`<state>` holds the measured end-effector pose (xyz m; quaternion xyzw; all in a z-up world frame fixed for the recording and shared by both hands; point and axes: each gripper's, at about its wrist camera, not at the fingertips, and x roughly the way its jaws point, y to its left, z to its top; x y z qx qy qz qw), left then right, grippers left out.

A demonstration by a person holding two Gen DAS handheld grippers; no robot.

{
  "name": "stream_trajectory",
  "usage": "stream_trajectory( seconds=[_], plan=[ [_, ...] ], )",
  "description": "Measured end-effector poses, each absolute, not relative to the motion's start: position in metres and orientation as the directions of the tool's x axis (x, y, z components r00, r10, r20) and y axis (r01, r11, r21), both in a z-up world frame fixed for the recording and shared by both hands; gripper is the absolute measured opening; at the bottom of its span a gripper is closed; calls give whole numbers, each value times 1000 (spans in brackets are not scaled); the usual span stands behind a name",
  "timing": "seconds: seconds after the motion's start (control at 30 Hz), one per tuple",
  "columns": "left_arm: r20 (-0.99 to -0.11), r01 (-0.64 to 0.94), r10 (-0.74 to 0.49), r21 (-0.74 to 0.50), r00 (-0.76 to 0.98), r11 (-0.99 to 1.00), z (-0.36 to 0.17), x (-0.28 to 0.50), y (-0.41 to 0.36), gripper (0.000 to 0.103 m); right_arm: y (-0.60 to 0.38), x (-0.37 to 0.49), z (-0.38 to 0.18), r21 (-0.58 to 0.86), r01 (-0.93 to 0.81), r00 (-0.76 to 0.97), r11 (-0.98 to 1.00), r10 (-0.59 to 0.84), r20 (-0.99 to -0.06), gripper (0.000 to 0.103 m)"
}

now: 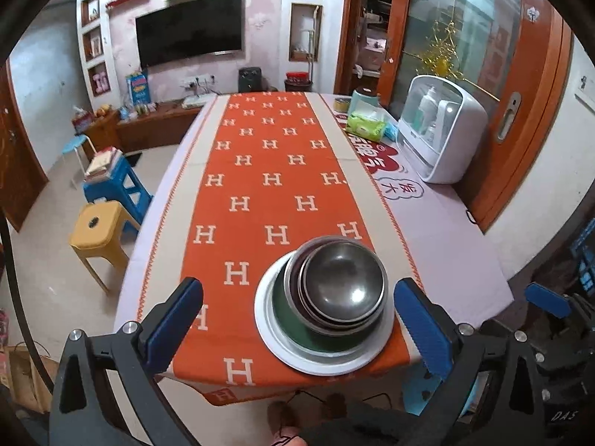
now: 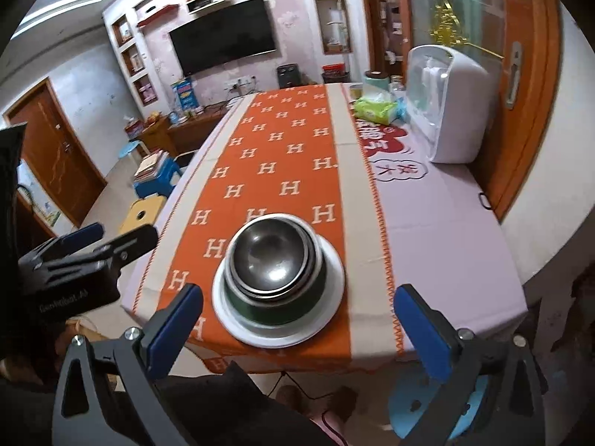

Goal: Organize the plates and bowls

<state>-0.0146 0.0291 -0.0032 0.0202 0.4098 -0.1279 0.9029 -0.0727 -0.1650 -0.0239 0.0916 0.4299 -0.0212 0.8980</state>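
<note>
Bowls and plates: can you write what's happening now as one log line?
left gripper: open, empty | right gripper: open, empty | bowls: nested on green plate, on white plate | stack: near table edge

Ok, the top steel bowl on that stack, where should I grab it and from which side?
Pinch the top steel bowl by its rim on the near, table-edge side, one finger inside, coming from above. It sits upright and nested in the bowls below on the white plate, so its wall is mostly hidden. Both grippers, left and right, are open.
</note>
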Motion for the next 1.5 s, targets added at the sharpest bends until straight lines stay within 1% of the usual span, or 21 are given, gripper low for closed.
stream_trajectory(
  seconds=[0.1, 0.2, 0.27, 0.4, 0.63, 1.5],
  plan=[
    [-732, 196, -161, -39, 662, 980, -6, -17, 28, 102, -166, -71, -30, 158, 133, 625, 978, 41, -780, 103],
    [-739, 168, -132, -25, 661, 985, -11, -15, 30, 102, -163, -67, -35, 179, 107, 625, 978, 73, -777, 103],
    [-745, 150, -101, -1, 659, 989, -13, -15, 30, 102, -157, -65, -33, 153, 88, 642, 984, 61, -764, 103],
    [-748, 129, -74, 16, 660, 992, -15, -15, 31, 102, -147, -60, -30, 106, 59, 660, 993, 41, -750, 103],
    [-727, 107, -35, 53, 686, 993, -12, -15, 25, 102, -151, -52, -33, 109, 53, 657, 993, 48, -752, 103],
    [-723, 116, -52, 40, 689, 992, -12, 3, 14, 102, -157, -37, -33, 102, 63, 668, 993, 34, -743, 103]
  ],
)
